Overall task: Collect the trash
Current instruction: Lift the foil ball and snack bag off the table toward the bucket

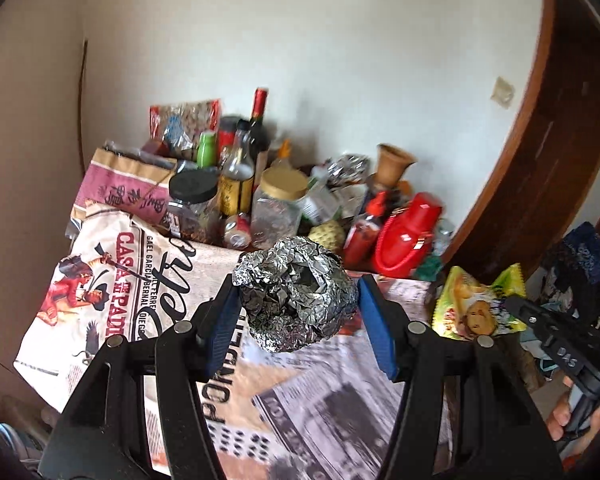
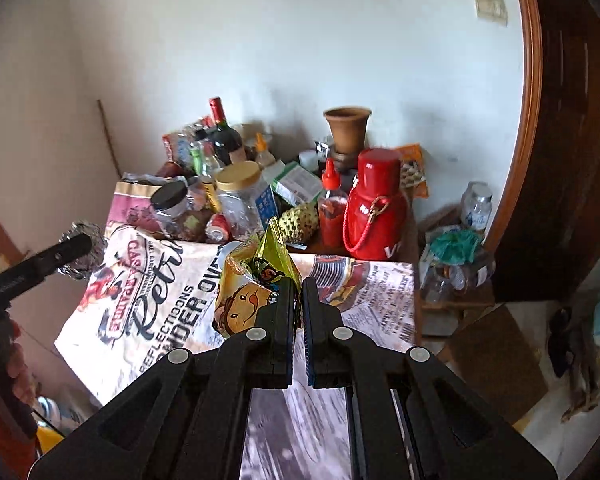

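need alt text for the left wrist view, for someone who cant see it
The left gripper holds a crumpled foil ball between its blue pads above a table covered with a printed cloth. Behind stand jars, bottles and a red flask against a white wall. At right, the right gripper holds a yellow snack wrapper.

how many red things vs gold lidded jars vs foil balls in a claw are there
red flask: 1
red sauce bottle: 1
gold-lidded jar: 1
foil ball held in the left claw: 1
total: 4
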`<action>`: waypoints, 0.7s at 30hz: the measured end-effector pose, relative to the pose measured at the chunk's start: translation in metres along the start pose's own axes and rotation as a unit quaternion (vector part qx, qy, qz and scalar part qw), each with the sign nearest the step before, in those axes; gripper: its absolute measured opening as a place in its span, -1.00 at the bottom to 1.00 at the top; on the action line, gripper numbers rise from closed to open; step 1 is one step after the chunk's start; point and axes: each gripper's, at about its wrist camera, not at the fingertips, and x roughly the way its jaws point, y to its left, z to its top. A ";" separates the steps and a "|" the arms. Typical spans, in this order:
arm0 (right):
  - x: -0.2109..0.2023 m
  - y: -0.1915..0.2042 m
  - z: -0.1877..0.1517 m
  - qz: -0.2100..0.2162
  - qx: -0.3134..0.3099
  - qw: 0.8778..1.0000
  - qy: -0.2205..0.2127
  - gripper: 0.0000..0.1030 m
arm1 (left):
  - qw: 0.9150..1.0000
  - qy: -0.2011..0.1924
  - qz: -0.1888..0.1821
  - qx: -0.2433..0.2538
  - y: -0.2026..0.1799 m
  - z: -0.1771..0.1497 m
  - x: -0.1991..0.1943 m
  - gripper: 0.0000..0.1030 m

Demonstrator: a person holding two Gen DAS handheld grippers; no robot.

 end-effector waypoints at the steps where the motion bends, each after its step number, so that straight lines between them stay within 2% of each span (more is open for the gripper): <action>1: -0.007 0.001 -0.002 0.000 -0.001 1.000 -0.004 -0.92 | 1.000 -0.006 -0.001 0.004 -0.005 0.000 -0.010 0.13; 7: -0.057 0.013 -0.014 -0.002 0.005 0.999 -0.034 -0.92 | 0.998 -0.051 -0.005 0.031 -0.022 -0.011 -0.080 0.13; 11: -0.091 0.033 -0.026 -0.011 0.013 0.998 -0.057 -0.92 | 0.997 -0.061 -0.019 0.044 -0.019 -0.023 -0.114 0.13; 17: -0.130 0.074 -0.062 -0.037 0.022 0.996 -0.078 -0.92 | 0.994 -0.068 -0.049 0.071 0.008 -0.061 -0.171 0.13; 21: -0.153 0.113 -0.104 -0.047 0.046 0.995 -0.076 -0.92 | 0.993 -0.058 -0.058 0.085 0.033 -0.095 -0.211 0.13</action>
